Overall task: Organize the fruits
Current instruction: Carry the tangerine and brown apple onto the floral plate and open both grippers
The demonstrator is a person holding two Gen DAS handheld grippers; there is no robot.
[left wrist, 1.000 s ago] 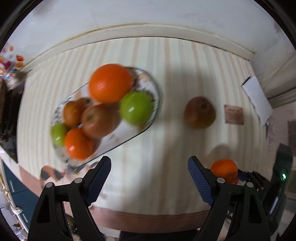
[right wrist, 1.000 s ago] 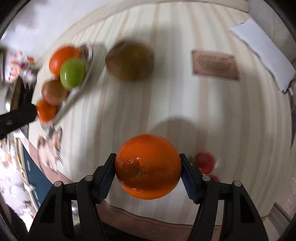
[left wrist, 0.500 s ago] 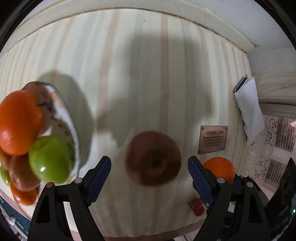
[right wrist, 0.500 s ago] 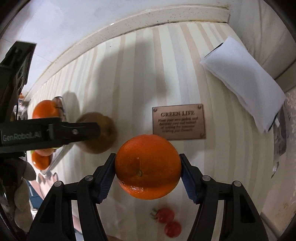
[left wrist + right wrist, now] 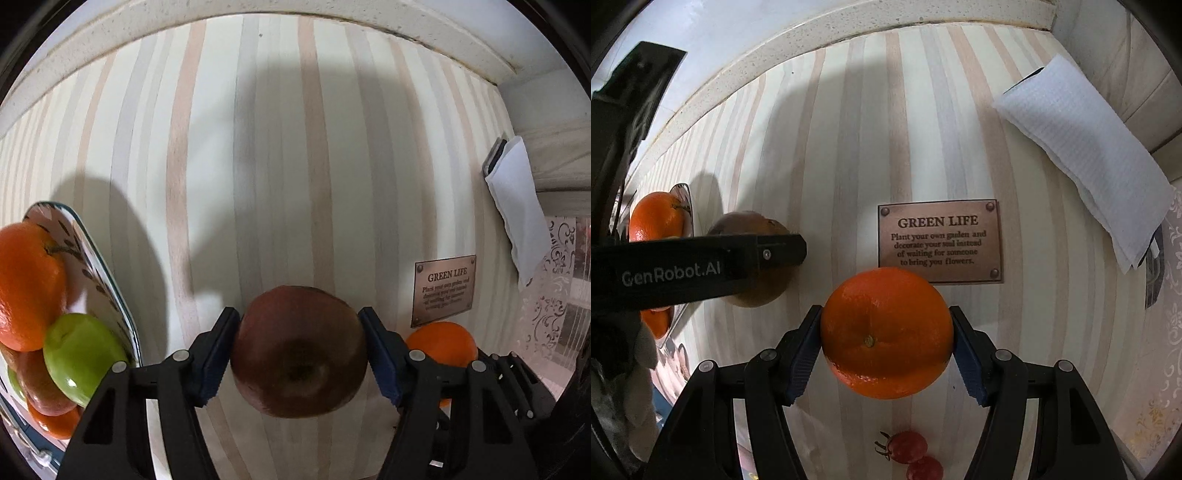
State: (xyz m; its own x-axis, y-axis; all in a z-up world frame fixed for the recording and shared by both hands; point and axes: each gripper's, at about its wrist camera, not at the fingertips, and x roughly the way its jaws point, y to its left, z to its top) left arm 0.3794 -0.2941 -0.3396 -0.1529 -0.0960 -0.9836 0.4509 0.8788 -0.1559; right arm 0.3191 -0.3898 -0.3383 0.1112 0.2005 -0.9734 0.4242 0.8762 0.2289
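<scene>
My left gripper (image 5: 298,354) is shut on a dark brown apple (image 5: 298,350) over the striped table. In the right wrist view the same apple (image 5: 753,225) shows partly behind the left gripper's black finger (image 5: 701,264). My right gripper (image 5: 886,339) is shut on an orange (image 5: 886,332); that orange also shows at the lower right of the left wrist view (image 5: 441,343). A patterned glass dish (image 5: 99,266) at the left holds oranges (image 5: 29,284), a green apple (image 5: 81,362) and brownish apples.
A copper "GREEN LIFE" plaque (image 5: 940,242) lies on the table ahead of the right gripper. A folded white napkin (image 5: 1082,155) lies at the far right. Two cherry tomatoes (image 5: 908,446) sit below the held orange. A pale raised ledge (image 5: 258,11) bounds the table's far side.
My left gripper swung right from the dish to the brown apple and closed on it. My right gripper kept hold of the orange and moved toward the plaque.
</scene>
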